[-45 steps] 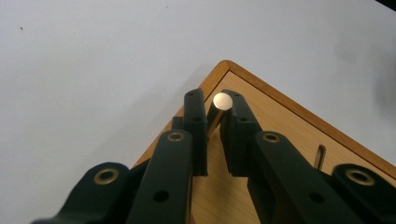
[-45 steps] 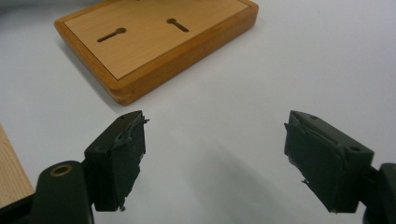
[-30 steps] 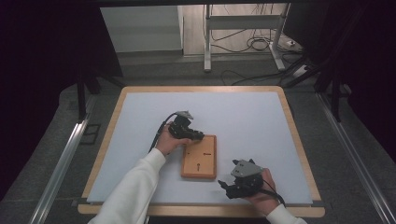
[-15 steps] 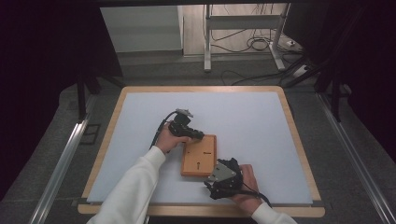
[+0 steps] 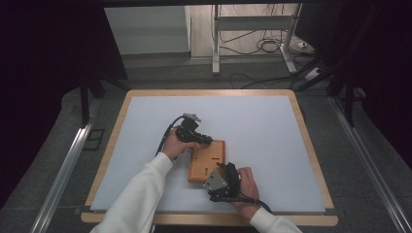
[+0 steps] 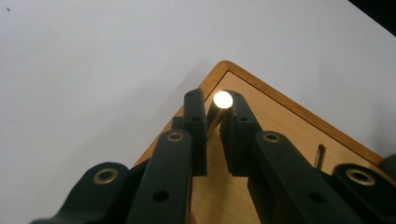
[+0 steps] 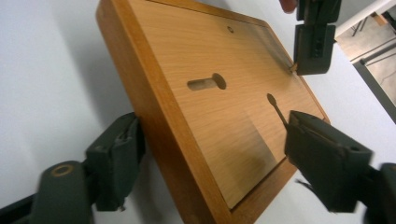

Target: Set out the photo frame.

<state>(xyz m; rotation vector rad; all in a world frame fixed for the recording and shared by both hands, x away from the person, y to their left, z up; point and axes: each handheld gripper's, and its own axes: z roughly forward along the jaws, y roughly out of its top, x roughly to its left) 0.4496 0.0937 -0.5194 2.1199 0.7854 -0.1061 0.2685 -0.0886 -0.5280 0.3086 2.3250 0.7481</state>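
Note:
A flat wooden board [image 5: 210, 156] with a raised rim lies on the white mat. My left gripper [image 5: 205, 140] is at the board's far left corner, shut on a thin brass-coloured peg [image 6: 222, 100] whose lower end rests on the board [image 6: 280, 116]. In the right gripper view this gripper [image 7: 314, 42] hangs over the far corner. My right gripper [image 5: 224, 170] is at the board's near end. Its jaws [image 7: 212, 123] have just been closing and straddle the board's near corner [image 7: 205, 140]. I cannot see the pads pressing. The board has a keyhole slot [image 7: 208, 83] and a thin slot [image 7: 275, 105].
The white mat [image 5: 272, 126] sits in a wooden-edged tabletop [image 5: 301, 126]. Metal rails run along both sides of the table. Behind it stand a frame's legs and loose cables [image 5: 262, 46] on the floor.
My right hand has carried its gripper leftward from the mat's front right to the board's near end, where the jaws now flank the board. The left gripper has stayed put.

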